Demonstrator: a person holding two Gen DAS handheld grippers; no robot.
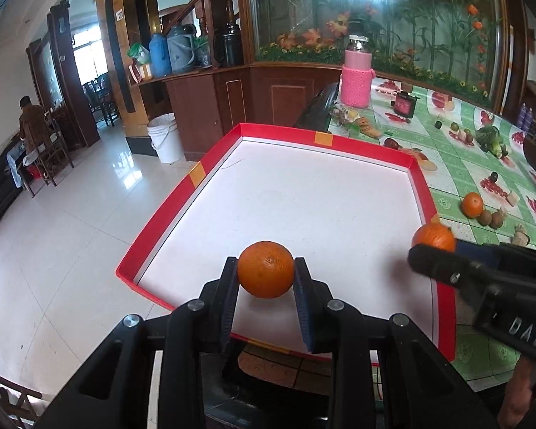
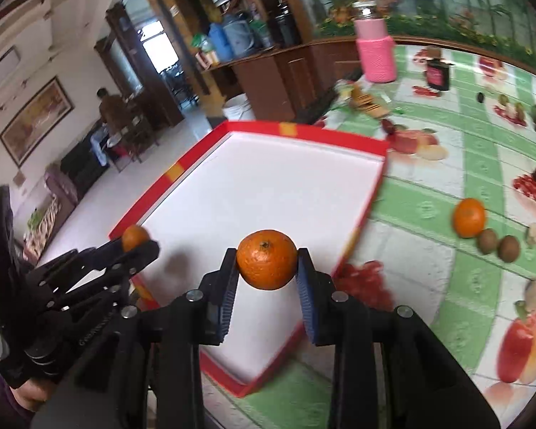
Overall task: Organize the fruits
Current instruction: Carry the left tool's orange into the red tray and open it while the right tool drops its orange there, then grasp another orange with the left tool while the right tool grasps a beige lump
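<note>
My left gripper (image 1: 266,270) is shut on an orange (image 1: 265,269) and holds it just above the near part of a red-walled, white-floored box (image 1: 182,193). My right gripper (image 2: 267,266) is shut on a second orange (image 2: 267,264) above the box's near right side (image 2: 373,193). Each gripper shows in the other's view: the right one at the right edge (image 1: 433,246), the left one at the left (image 2: 135,241). A third orange (image 1: 472,204) lies on the tablecloth right of the box, also in the right wrist view (image 2: 468,217), beside two kiwis (image 2: 498,243).
The table (image 2: 428,193) has a green-and-white cloth printed with fruit. A pink knitted bottle (image 1: 356,78), a small dark box (image 1: 403,103) and a snack packet (image 1: 353,119) stand at the far side. The box overhangs the table edge above a tiled floor (image 1: 71,250).
</note>
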